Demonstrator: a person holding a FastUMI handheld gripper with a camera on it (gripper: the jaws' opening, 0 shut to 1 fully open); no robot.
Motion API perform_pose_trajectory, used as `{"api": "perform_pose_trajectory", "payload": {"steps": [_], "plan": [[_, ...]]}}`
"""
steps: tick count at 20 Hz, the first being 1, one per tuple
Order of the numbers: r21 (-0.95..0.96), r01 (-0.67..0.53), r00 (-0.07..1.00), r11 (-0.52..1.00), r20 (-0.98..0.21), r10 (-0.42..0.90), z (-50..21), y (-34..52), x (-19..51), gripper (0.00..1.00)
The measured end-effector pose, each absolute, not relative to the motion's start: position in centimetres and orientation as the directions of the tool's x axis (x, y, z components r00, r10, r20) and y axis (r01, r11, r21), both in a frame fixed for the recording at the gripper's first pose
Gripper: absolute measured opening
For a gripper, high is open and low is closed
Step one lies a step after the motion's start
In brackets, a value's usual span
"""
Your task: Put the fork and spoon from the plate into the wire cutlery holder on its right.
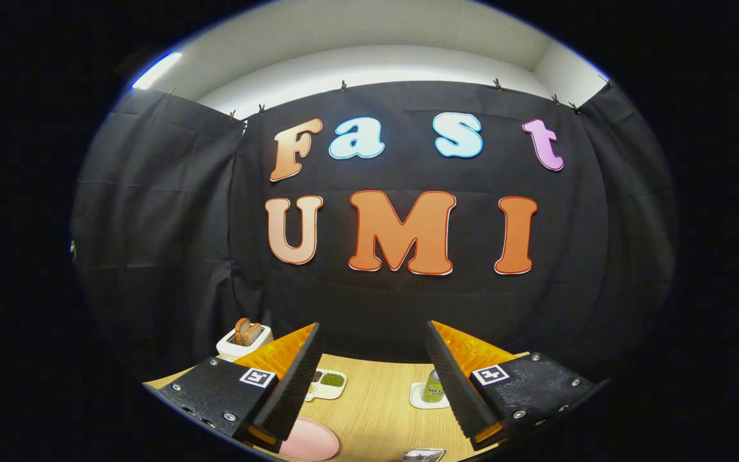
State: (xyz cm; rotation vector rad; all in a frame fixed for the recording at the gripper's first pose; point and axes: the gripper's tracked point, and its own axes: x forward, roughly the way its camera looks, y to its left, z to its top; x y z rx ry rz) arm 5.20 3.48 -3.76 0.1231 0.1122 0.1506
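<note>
My gripper (374, 343) is held high and looks mostly at the booth wall, with the wooden table (376, 404) low beneath it. Its two fingers stand wide apart with nothing between them. A pink plate (312, 441) lies on the table just under the left finger; only part of it shows. A small shiny metal piece (422, 455) shows at the table's near edge between the fingers; I cannot tell what it is.
A white toaster (241, 340) with bread in it stands at the back left. A white divided dish (330, 384) with green and dark food sits beyond the left finger. A green can (432, 388) rests on a white coaster by the right finger.
</note>
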Motion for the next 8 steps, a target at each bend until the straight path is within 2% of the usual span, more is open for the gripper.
{"api": "perform_pose_trajectory", "payload": {"steps": [8], "plan": [[0.134, -0.136, 0.986, 0.982, -0.080, 0.147, -3.07, 3.30, 5.33, 0.96]]}}
